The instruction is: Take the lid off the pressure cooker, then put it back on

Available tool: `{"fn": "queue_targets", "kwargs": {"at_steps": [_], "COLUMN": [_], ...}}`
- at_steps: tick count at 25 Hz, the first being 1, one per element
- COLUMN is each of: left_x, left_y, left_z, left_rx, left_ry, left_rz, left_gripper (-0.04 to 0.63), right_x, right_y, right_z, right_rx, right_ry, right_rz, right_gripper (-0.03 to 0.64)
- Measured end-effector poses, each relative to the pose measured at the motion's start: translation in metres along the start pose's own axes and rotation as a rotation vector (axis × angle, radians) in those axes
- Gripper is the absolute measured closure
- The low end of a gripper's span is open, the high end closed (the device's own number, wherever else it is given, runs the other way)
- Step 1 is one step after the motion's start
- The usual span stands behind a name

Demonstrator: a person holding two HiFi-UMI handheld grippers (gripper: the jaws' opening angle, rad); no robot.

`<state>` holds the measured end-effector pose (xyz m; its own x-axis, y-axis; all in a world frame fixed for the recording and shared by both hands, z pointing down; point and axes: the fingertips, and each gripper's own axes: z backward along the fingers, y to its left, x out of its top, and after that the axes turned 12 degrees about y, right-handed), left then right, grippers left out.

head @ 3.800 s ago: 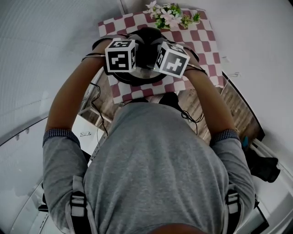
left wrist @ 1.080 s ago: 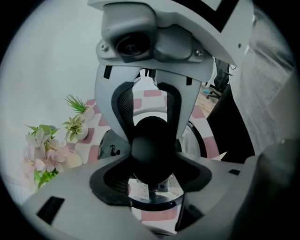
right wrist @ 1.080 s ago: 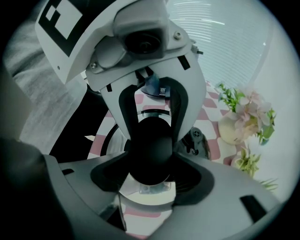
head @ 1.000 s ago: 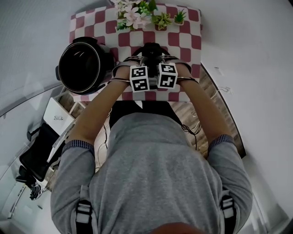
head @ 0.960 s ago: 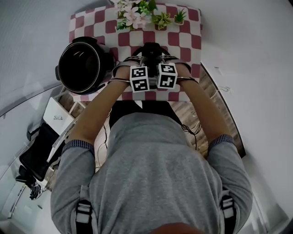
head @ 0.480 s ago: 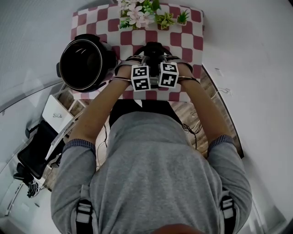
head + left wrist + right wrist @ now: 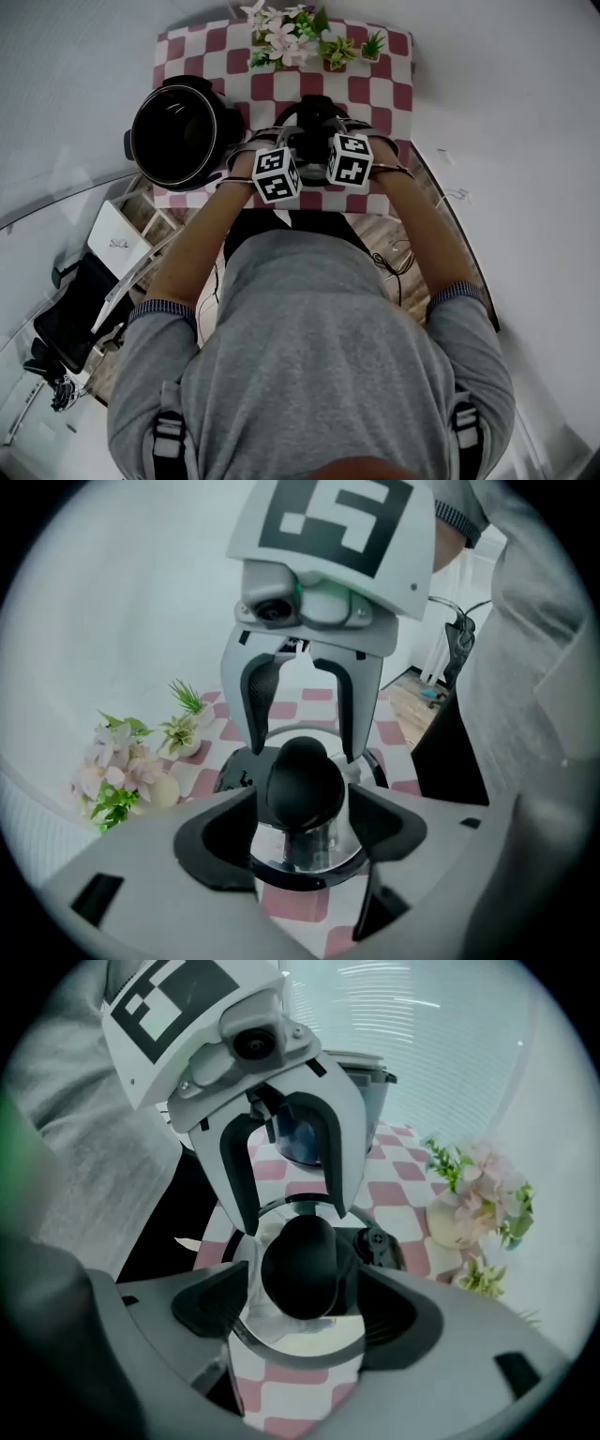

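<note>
Lid (image 7: 314,120): off the pot, lying on the checked cloth of the table (image 7: 386,73), near its front edge. Its black knob (image 7: 305,782) stands upright at the centre.

Left hand-held gripper (image 7: 305,829): I read its jaws as wide. They have just been opening, with the knob between the pads but clear of both.

Right hand-held gripper (image 7: 300,1307): likewise wide and just opened. The same knob (image 7: 300,1265) sits between its pads with a gap on each side. I see the two hand-held grippers face each other across the knob from opposite sides, both pointing steeply down, marker cubes close together.

Pressure cooker (image 7: 178,136): open, dark inside, at the table's left edge, beside the lid and apart from it. In the right gripper view it rises behind the left hand-held gripper.

Flowers (image 7: 292,39): small pots along the far edge of the table, beyond the lid.
</note>
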<state>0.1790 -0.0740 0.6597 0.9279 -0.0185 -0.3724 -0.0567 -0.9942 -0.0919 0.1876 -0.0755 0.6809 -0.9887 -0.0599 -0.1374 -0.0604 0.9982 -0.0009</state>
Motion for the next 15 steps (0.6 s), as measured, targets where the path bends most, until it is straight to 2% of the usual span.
{"fn": "queue_targets", "kwargs": {"at_steps": [5, 9, 15], "left_x": [0.019, 0.032, 0.044], "left_y": [0.012, 0.022, 0.032], "left_z": [0.044, 0.091, 0.163], "left_rx": [0.042, 0.087, 0.151], "left_ry": [-0.139, -0.338, -0.619], "left_rz": [0.134, 0.27, 0.411], "left_gripper": [0.265, 0.265, 0.265], "right_x": [0.003, 0.01, 0.029], "right_y": [-0.005, -0.011, -0.017], "right_z": [0.042, 0.087, 0.164], "right_rx": [-0.044, -0.094, -0.13], "right_ry": [-0.093, -0.221, -0.547], "right_rz": [-0.067, -0.148, -0.33], "right_gripper": [0.235, 0.236, 0.236]}}
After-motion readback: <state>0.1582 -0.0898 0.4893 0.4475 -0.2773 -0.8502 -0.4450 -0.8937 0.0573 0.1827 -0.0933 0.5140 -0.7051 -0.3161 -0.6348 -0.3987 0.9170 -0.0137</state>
